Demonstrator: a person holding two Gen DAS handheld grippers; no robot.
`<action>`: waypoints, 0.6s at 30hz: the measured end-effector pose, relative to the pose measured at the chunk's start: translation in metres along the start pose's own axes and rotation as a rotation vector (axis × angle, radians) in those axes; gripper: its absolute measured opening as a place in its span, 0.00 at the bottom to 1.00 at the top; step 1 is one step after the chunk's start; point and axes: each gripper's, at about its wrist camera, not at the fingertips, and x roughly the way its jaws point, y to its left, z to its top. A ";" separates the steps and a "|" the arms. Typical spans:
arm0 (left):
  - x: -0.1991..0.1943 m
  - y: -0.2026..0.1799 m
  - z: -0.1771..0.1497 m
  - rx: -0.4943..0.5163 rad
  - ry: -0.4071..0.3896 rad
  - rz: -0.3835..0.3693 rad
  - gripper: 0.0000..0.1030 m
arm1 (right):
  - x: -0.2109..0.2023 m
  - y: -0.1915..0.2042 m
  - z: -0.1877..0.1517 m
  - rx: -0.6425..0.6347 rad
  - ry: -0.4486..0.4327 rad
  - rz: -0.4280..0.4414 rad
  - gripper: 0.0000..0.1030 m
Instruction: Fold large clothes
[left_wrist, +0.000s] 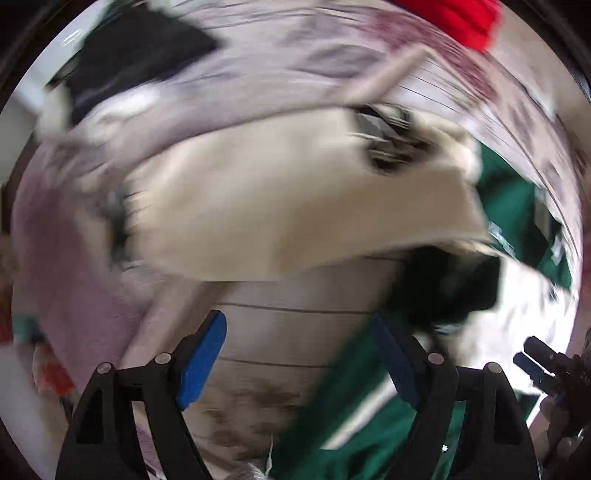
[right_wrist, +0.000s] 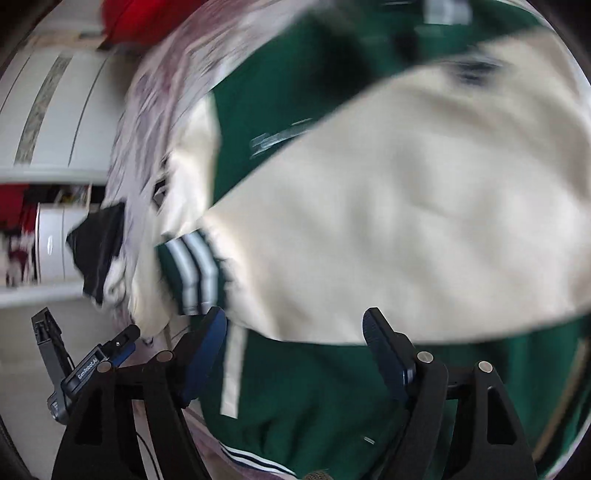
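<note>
Both views are motion-blurred. The left gripper (left_wrist: 299, 354) is spread wide with nothing between its blue pads, as is the right gripper (right_wrist: 295, 350). The green varsity jacket (right_wrist: 306, 398) lies under the right gripper, its cream sleeve (right_wrist: 388, 229) stretching toward 1 o'clock, striped cuff (right_wrist: 192, 273) at 10 o'clock, over a pale patterned bedspread (left_wrist: 288, 347).

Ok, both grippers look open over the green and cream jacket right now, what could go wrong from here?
1. Both views are motion-blurred, so closing the left gripper now could miss the cream sleeve and pinch the patterned bedsheet that shows between its fingers.
2. The right gripper is open over stacked layers, the sleeve lying on the green jacket body; it may grab only one layer and spoil the fold.
</note>
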 end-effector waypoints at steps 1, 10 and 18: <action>0.002 0.018 -0.003 -0.027 -0.002 0.024 0.78 | 0.022 0.026 0.005 -0.089 0.027 -0.036 0.76; 0.003 0.084 0.006 -0.143 -0.008 0.006 0.78 | 0.077 0.084 0.020 -0.134 -0.088 -0.241 0.15; -0.007 0.108 0.031 -0.162 -0.066 -0.018 0.78 | -0.051 0.092 0.040 -0.032 -0.455 -0.362 0.13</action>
